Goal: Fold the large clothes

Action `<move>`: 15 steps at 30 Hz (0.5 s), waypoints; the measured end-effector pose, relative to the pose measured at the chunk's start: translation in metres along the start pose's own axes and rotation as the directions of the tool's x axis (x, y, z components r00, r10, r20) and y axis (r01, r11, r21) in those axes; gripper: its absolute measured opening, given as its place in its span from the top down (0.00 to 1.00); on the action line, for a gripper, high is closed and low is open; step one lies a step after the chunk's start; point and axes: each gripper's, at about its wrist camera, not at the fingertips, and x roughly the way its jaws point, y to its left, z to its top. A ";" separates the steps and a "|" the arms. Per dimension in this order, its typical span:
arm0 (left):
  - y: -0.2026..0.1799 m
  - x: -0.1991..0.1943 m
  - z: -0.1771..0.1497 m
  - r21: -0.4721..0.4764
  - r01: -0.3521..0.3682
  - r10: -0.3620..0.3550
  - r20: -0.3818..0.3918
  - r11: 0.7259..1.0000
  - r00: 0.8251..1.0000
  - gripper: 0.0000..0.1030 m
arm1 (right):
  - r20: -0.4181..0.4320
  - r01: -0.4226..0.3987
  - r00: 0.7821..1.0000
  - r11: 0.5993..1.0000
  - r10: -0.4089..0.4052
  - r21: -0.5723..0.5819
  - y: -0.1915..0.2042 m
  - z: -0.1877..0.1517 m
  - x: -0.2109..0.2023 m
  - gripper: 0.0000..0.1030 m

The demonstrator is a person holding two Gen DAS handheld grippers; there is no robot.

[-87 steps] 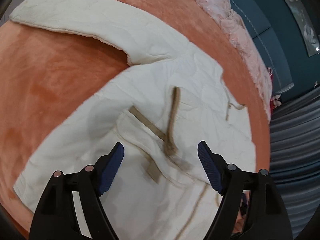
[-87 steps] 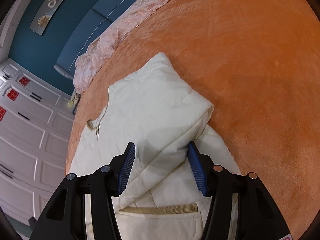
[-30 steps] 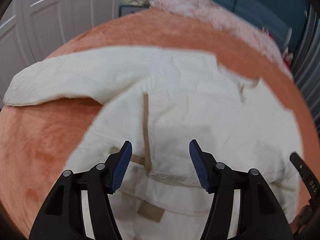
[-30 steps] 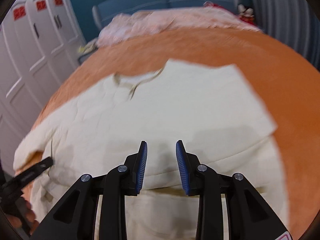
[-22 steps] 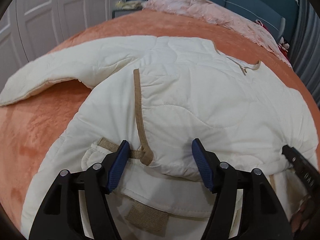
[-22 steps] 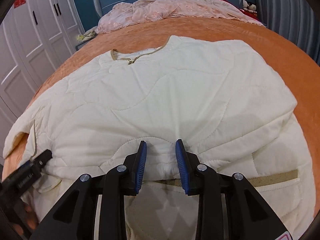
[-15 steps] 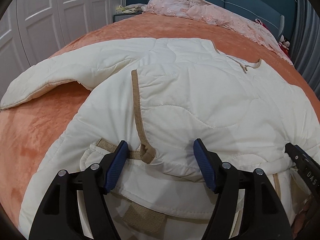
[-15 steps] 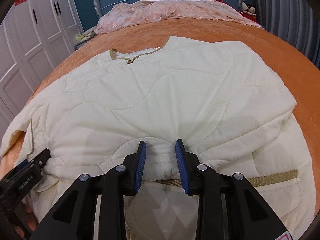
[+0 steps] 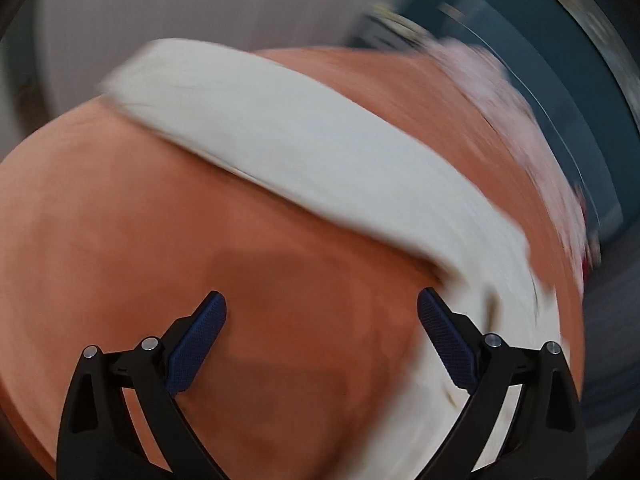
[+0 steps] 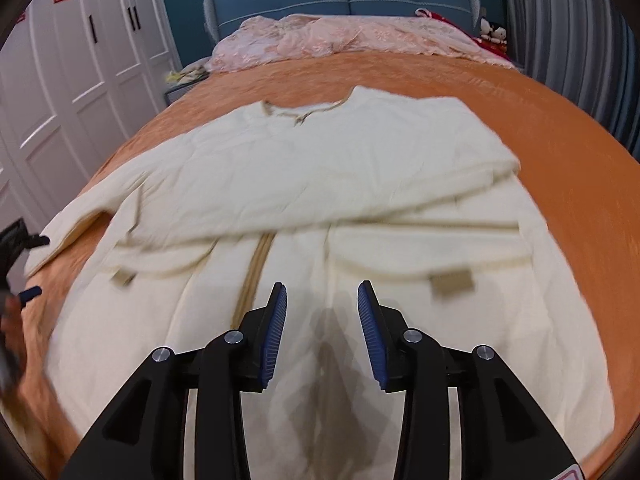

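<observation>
Left tongs face the spread sleeve, right tongs hover over the jacket's hem.

In the left wrist view the left gripper [image 9: 322,322] is spreading wide with only orange blanket [image 9: 160,240] between its pads, and the loose sleeve [image 9: 280,148] runs as a long band from 11 o'clock down to 3 o'clock, so this hand looks the nearer one for folding it in (the view is heavily blurred). In the right wrist view the right gripper [image 10: 322,312] is easing apart, empty, above the cream jacket [image 10: 320,184], which lies flat on the bed, collar at 12 o'clock, hem nearest the pads.
</observation>
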 end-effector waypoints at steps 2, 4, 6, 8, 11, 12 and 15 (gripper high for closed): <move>0.036 -0.001 0.031 -0.094 -0.029 0.031 0.027 0.995 0.999 0.10 | -0.018 -0.011 1.000 1.000 0.011 0.008 0.004 -0.010 -0.006 0.62; 0.064 0.001 0.058 -0.157 -0.060 0.069 0.047 0.986 0.997 0.11 | -0.054 -0.036 0.998 0.999 0.037 0.025 0.010 -0.020 -0.008 0.61; 0.080 0.009 0.074 -0.194 -0.075 0.084 0.040 0.978 0.996 0.14 | -0.076 -0.050 0.996 0.999 0.051 0.023 0.017 -0.029 -0.011 0.61; 0.091 0.020 0.085 -0.225 -0.076 0.081 0.014 0.971 0.997 0.17 | -0.087 -0.052 0.995 0.999 0.051 -0.006 0.028 -0.036 -0.013 0.61; 0.088 0.028 0.096 -0.207 -0.078 0.084 0.021 0.975 0.996 0.21 | -0.102 -0.063 0.993 0.997 0.059 -0.041 0.043 -0.043 -0.016 0.61; 0.086 0.031 0.098 -0.192 -0.089 0.094 0.016 0.977 0.995 0.33 | -0.106 -0.069 0.992 0.996 0.064 -0.052 0.047 -0.046 -0.017 0.59; 0.075 0.039 0.104 -0.133 -0.108 0.108 -0.010 0.985 0.994 0.81 | -0.106 -0.071 0.993 0.993 0.061 -0.090 0.056 -0.050 -0.021 0.55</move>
